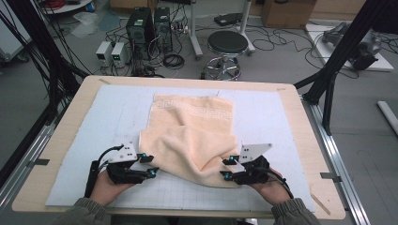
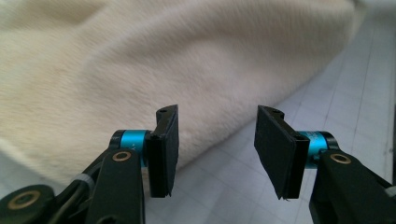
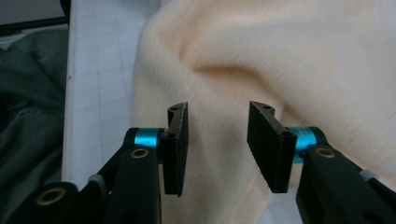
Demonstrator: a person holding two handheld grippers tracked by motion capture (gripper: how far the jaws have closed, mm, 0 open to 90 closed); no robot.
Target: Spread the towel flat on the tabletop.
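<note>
Peach terry towel (image 1: 192, 136) lies folded over itself mid-frame on the worktop (image 1: 300, 117), its near fold low between both claws. Left claw (image 1: 152, 165) and right claw (image 1: 226, 168) stand released, gripping nothing. Folding seems underway; next, each should pinch a corner.

A black stool (image 1: 227, 43), two computer towers (image 1: 149, 26) and tangled cables (image 1: 277, 35) stand beyond the table (image 1: 300, 122).
</note>
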